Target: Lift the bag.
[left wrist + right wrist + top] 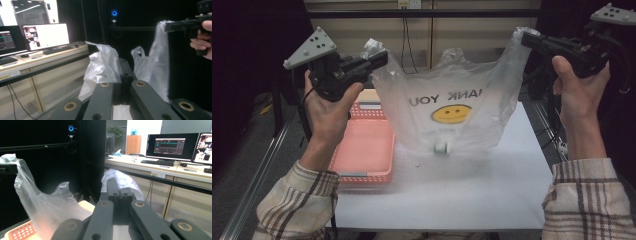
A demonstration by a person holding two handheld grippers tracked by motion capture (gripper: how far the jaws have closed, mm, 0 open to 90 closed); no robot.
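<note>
A clear plastic bag with a yellow smiley face and mirrored "THANK YOU" lettering hangs spread between my two grippers above the white table. My left gripper is shut on the bag's left handle, and the crumpled film bunches around its jaws. My right gripper is shut on the right handle, whose film shows just behind its jaws. A small white object rests in the bottom of the bag. The bag's lower edge hangs close over the table.
A pink perforated basket sits on the table's left side, partly behind the bag. A dark frame bar and a wooden desk with monitors stand beyond the table. Black curtains close both sides.
</note>
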